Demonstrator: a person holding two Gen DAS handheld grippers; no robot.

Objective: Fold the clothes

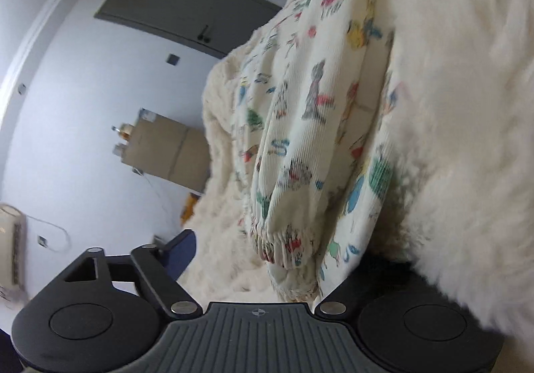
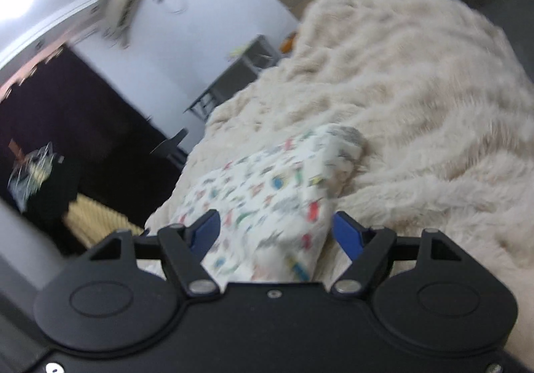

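One printed garment (image 2: 267, 199) lies on one furry cream blanket (image 2: 417, 106), one cuffed sleeve (image 1: 283, 239) visible. Right gripper (image 2: 277, 233) wide open, straddling garment, gripping nothing. Left gripper (image 1: 267, 259): one blue finger (image 1: 180, 249) visible, state unclear.

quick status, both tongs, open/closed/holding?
Left tongs: open wide; printed garment's sleeve cuff hangs between the fingers, not clamped.
Right tongs: open, fingers either side of the folded printed garment, not gripping.
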